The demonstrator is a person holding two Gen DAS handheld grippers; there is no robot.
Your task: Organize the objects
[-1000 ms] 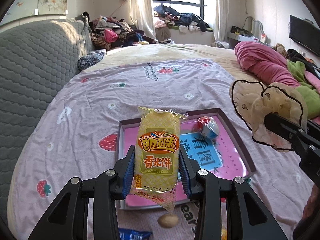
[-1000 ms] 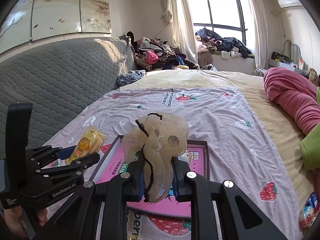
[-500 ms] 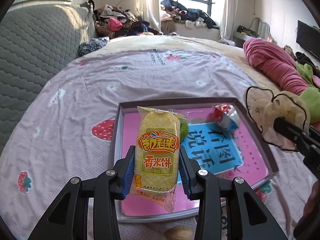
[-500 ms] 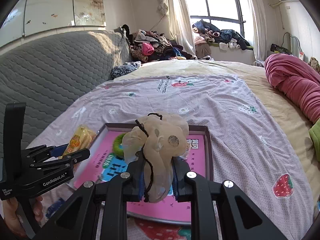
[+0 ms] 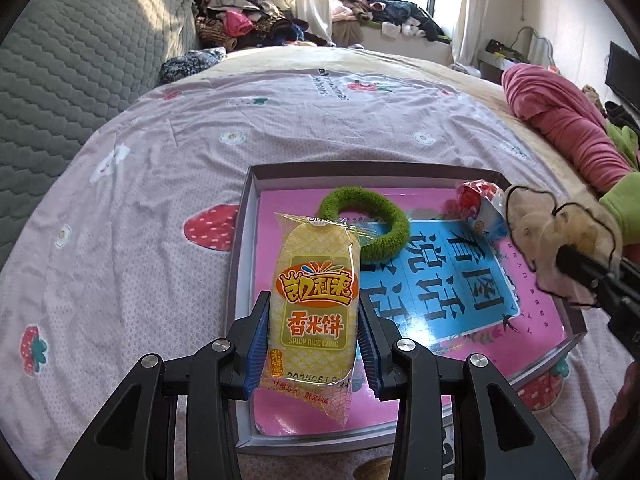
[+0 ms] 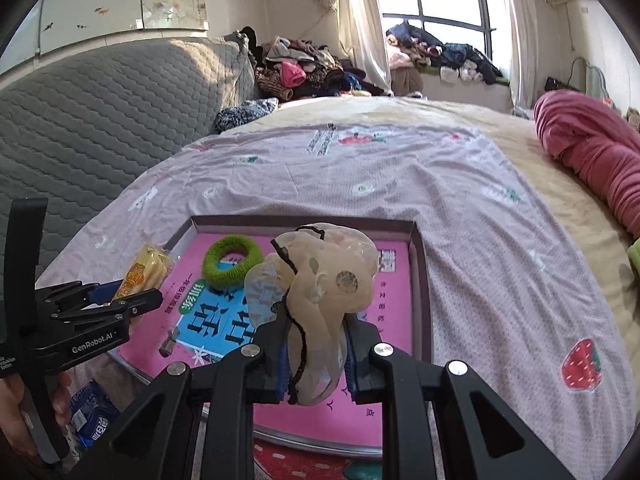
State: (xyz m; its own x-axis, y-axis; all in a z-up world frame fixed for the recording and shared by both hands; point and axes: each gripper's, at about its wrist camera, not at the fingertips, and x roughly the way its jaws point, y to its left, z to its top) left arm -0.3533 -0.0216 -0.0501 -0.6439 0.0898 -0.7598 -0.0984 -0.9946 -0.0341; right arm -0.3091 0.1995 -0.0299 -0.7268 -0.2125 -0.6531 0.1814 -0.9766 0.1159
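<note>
My left gripper (image 5: 314, 338) is shut on a yellow rice cake packet (image 5: 316, 300), held upright over the near left part of a shallow box (image 5: 244, 240) with a pink and blue book cover inside. A green hair tie (image 5: 394, 224) and a red and white candy wrapper (image 5: 478, 204) lie in the box. My right gripper (image 6: 316, 354) is shut on a beige frilly scrunchie (image 6: 320, 280) above the box's (image 6: 422, 280) right half. The left gripper (image 6: 120, 308) with the packet (image 6: 146, 272) shows at the left of the right wrist view, and the scrunchie (image 5: 560, 236) shows at the right of the left wrist view.
The box lies on a bed with a lilac strawberry-print sheet (image 5: 160, 208). A grey quilted headboard (image 5: 68, 68) is at the left. A rolled pink blanket (image 5: 560, 124) lies at the right. A blue snack packet (image 6: 94, 412) and a round nut-like thing (image 5: 374, 468) lie near the box's front edge.
Both grippers have moved forward and down over the box with their loads. The green hair tie has come into view from behind the packet.
</note>
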